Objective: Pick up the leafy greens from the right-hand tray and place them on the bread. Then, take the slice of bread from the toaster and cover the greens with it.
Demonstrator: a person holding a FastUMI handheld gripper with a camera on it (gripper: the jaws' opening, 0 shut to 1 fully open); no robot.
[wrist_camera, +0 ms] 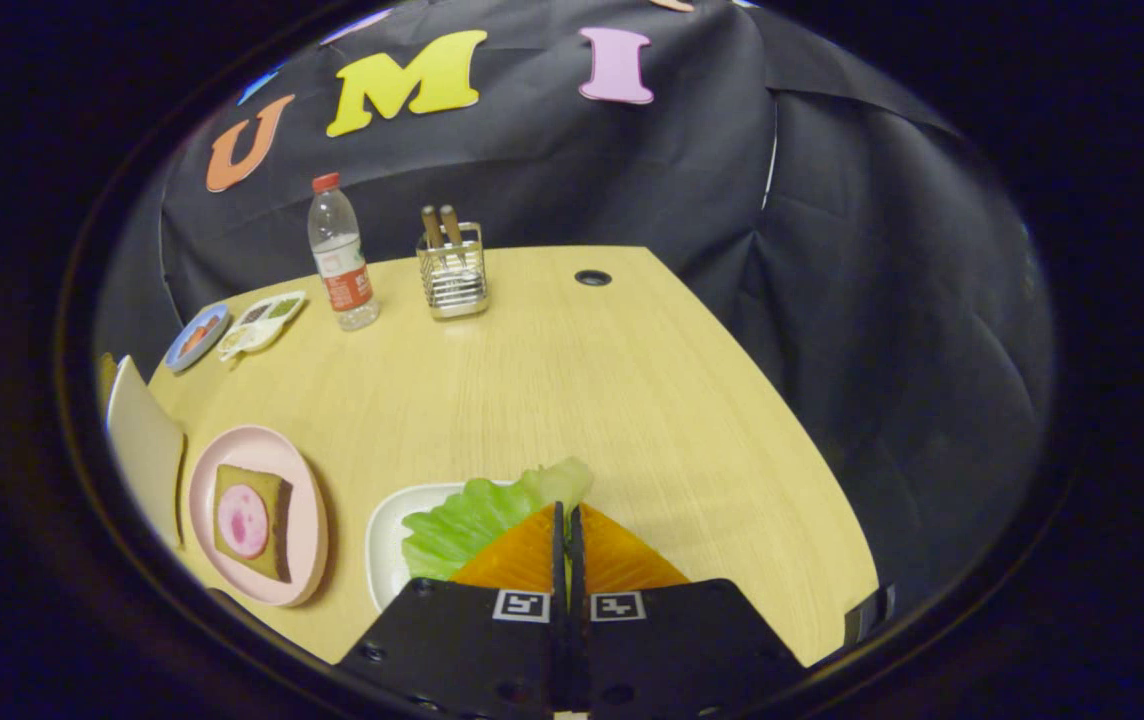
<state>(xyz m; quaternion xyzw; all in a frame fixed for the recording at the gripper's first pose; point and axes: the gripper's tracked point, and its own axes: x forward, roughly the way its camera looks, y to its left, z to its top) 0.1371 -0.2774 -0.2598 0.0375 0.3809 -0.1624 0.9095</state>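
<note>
Claw (566, 520) low over the near side of the table (572, 390), fingers pressed together with just a thin line between them. Nothing seen caught in that line, though the tips sit right over the greens (477, 520), so a pinched leaf edge cannot be ruled out.

Just under and ahead of the tips, greens lying on a white tray (384, 545). Leaves bright and frilly, spilling past the tray's far edge. Most of the tray hidden by the fingers.

To the left of the tray, a pink plate (304, 520). On it, a slice of bread (272, 500), flat, with a round pink slice of meat (243, 521) on top. No greens on the bread yet.

Further left, by the table's edge, a pale flat-sided thing (142, 440), cut off from sight, too little showing to tell what.

Far side of the table: a water bottle (341, 255) with a red cap, standing up. Beside it, a wire holder (452, 270) with two handles sticking out. Left of the bottle, a small white dish (262, 322) with parts, and next to that a little blue plate (196, 337). Right of the holder, a dark round hole (592, 277) in the table.

Behind everything, black cloth (632, 180).
</note>
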